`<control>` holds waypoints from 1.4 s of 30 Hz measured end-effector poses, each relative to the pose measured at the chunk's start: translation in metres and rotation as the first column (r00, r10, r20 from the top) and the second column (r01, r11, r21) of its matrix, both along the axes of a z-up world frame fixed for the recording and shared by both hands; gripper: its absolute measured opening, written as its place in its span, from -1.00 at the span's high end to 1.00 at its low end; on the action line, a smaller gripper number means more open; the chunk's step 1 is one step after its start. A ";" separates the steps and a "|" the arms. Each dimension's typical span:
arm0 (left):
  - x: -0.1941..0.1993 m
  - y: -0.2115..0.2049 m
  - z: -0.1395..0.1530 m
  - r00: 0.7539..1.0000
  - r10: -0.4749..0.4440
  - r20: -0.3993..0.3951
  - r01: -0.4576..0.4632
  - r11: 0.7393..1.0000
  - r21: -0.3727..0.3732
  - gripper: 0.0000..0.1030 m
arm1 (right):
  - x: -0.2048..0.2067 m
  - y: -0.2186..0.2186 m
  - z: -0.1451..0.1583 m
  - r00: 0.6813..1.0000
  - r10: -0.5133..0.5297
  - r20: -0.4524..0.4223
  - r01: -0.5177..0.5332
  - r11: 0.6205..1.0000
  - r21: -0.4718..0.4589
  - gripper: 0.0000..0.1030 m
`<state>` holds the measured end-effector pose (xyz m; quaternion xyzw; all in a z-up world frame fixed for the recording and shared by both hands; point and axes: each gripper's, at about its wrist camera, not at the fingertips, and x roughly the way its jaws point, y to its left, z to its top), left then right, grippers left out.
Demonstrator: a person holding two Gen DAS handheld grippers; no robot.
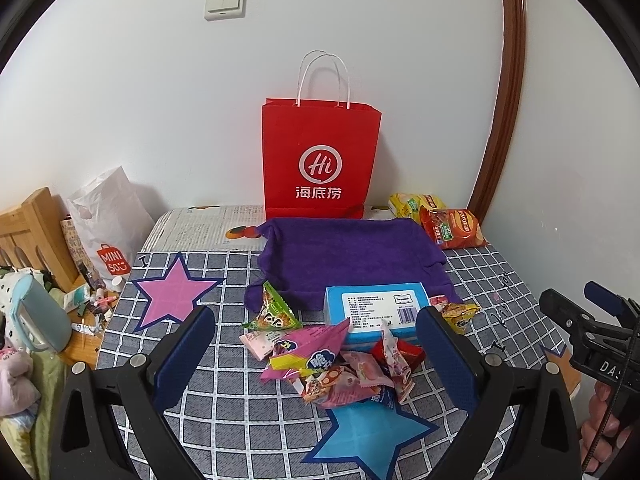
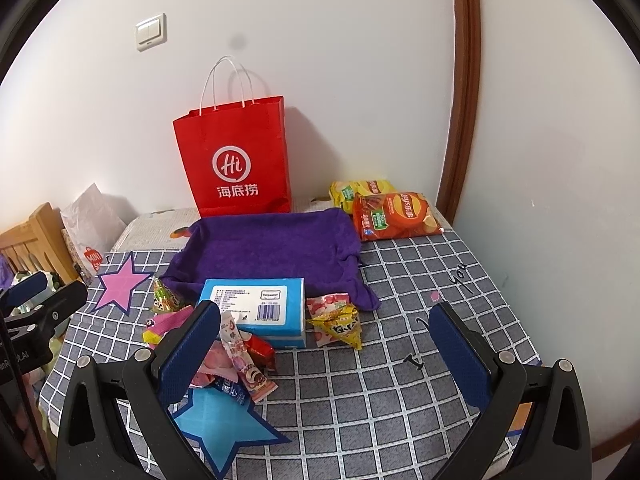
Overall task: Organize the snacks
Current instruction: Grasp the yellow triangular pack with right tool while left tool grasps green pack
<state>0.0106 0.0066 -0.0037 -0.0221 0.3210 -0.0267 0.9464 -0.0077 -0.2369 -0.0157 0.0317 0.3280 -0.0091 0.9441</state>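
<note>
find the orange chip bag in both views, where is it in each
Left wrist view: the orange chip bag lies at far right on the bed, right of the purple towel, in front of a yellow bag.
Right wrist view: the orange chip bag lies right of centre, beside the towel's far right corner.
Shared landmark: the red paper bag against the wall.
</note>
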 end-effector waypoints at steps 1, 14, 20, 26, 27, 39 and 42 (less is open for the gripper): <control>0.002 0.000 -0.001 1.000 -0.003 -0.003 0.003 1.000 -0.001 -0.96 | 0.003 -0.001 -0.002 1.000 0.001 0.000 -0.001 1.000 0.002 -0.99; 0.046 0.020 -0.041 0.996 0.036 -0.088 -0.037 0.999 -0.009 -0.96 | 0.045 -0.033 -0.060 0.994 -0.019 -0.108 0.019 1.000 0.005 -0.88; 0.062 0.034 -0.065 0.992 0.045 -0.120 -0.047 0.999 -0.015 -0.95 | 0.062 -0.055 -0.110 0.980 -0.034 -0.195 0.037 0.999 0.008 -0.71; 0.076 0.040 -0.081 0.989 0.044 -0.139 -0.046 0.999 -0.011 -0.94 | 0.079 -0.053 -0.145 0.973 0.007 -0.230 -0.007 1.000 0.002 -0.69; 0.077 0.042 -0.083 0.989 0.044 -0.140 -0.046 0.999 -0.011 -0.94 | 0.082 -0.051 -0.149 0.973 0.015 -0.229 -0.016 1.000 -0.004 -0.69; 0.085 0.064 -0.103 0.985 0.046 -0.169 -0.049 0.999 -0.009 -0.94 | 0.123 -0.029 -0.187 0.984 0.069 -0.164 -0.082 0.994 -0.070 -0.68; 0.089 0.066 -0.108 0.984 0.027 -0.178 -0.035 0.999 -0.038 -0.94 | 0.127 -0.029 -0.189 0.988 0.082 -0.132 -0.090 0.994 -0.054 -0.50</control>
